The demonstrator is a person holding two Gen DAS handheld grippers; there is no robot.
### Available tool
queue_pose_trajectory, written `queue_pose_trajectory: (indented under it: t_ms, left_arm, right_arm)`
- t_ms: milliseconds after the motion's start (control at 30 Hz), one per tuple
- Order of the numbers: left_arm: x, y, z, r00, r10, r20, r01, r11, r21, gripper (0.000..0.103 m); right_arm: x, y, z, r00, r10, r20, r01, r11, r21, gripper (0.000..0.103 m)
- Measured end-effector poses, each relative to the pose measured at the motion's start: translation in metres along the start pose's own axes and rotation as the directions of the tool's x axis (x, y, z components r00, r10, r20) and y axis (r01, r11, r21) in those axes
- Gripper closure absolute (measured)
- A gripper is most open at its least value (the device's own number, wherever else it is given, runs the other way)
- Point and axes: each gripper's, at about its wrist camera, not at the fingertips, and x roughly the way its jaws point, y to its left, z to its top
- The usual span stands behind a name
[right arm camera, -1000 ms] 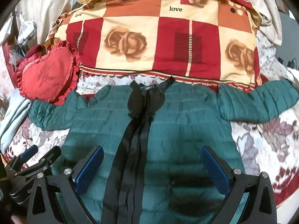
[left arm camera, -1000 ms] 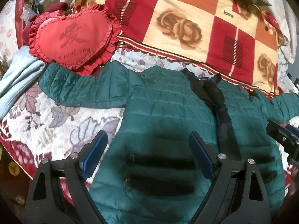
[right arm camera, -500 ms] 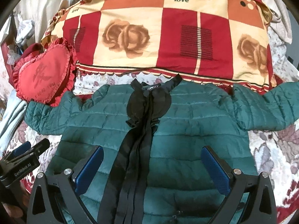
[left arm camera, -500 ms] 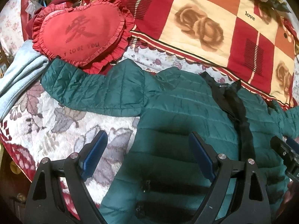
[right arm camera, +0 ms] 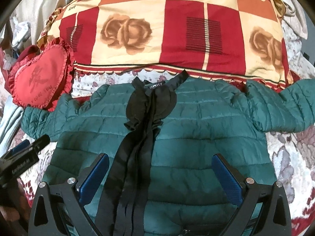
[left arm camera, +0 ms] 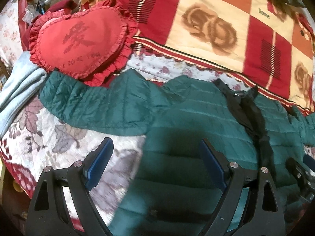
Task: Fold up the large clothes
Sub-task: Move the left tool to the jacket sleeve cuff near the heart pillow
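Observation:
A dark green quilted jacket (right arm camera: pixel 196 127) lies flat and face up on the bed, both sleeves spread sideways, with a black collar and front placket (right arm camera: pixel 145 118) down its middle. My left gripper (left arm camera: pixel 155 153) is open, hovering over the jacket's left side edge (left arm camera: pixel 177 137), below the left sleeve (left arm camera: pixel 94 106). Over the chest hovers my right gripper (right arm camera: pixel 160 165), open, straddling the black placket. Neither holds anything. The right sleeve (right arm camera: pixel 285 108) stretches off to the right. The other gripper shows at each view's edge.
A red heart-shaped frilled cushion (left arm camera: pixel 78 41) overlaps the left cuff. A red and cream rose-patterned quilt (right arm camera: pixel 167 31) lies folded just beyond the collar. Light blue cloth (left arm camera: pixel 17 90) sits at the far left. The floral bedspread (left arm camera: pixel 39 137) ends at a red-edged border at the left and right.
Both grippers have moved forward, up the jacket toward the collar; the left one has also shifted left, now half over the bedspread. Both stay open.

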Motion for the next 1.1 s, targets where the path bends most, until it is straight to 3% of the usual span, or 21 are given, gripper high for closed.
queue_pose_trajectory:
  t_ms: [200, 567, 700, 900, 1100]
  left_arm:
    - [0.017, 0.047, 0.016, 0.994, 0.111, 0.01, -0.11, 0.991, -0.074, 0.014]
    - [0.061, 0.148, 0.036, 0.953, 0.298, -0.043, -0.301, 0.936, -0.18, 0.014]
    - [0.079, 0.191, 0.041, 0.944, 0.324, -0.064, -0.33, 0.911, -0.247, 0.014]
    - [0.104, 0.243, 0.045, 0.945, 0.306, -0.113, -0.326, 0.881, -0.342, 0.014]
    - [0.116, 0.284, 0.045, 0.93, 0.354, -0.1, -0.361, 0.824, -0.436, 0.015]
  right_arm:
    - [0.003, 0.005, -0.002, 1.0, 0.001, -0.004, -0.001, 1.0, -0.018, 0.0]
    - [0.014, 0.008, -0.008, 0.999, 0.025, -0.049, -0.026, 1.0, -0.013, 0.0]
    - [0.016, 0.009, -0.01, 0.997, 0.037, -0.067, -0.037, 0.999, -0.004, 0.0]
    - [0.022, 0.014, -0.012, 0.994, 0.053, -0.096, -0.054, 0.999, -0.004, 0.0]
    - [0.031, 0.018, -0.016, 0.988, 0.069, -0.136, -0.071, 0.997, -0.008, 0.0]
